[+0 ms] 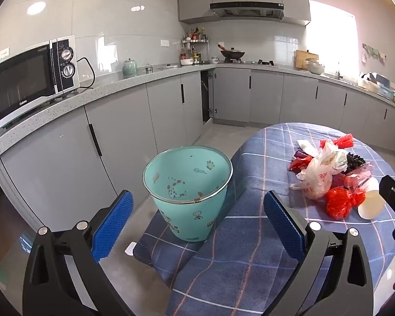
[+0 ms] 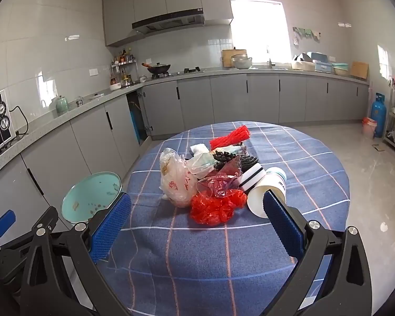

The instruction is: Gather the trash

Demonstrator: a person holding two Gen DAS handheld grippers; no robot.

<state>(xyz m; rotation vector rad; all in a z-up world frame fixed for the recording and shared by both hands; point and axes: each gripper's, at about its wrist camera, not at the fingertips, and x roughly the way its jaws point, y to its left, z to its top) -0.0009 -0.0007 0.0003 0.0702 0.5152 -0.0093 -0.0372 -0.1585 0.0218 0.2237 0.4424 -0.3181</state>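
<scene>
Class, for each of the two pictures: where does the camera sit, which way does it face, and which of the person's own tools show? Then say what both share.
Left wrist view: sits on the left gripper, faces slightly down at the teal bin; its open blue fingers show, and the right gripper's edge.
Right wrist view: sits on the right gripper, faces the trash pile on the table; open fingers show, and the left gripper's tip.
Shared: bin, pile, table.

I see the empty teal bin (image 1: 188, 192) standing upright left of the trash pile (image 2: 210, 179): crumpled bags, a tipped paper cup (image 2: 266, 193).
</scene>
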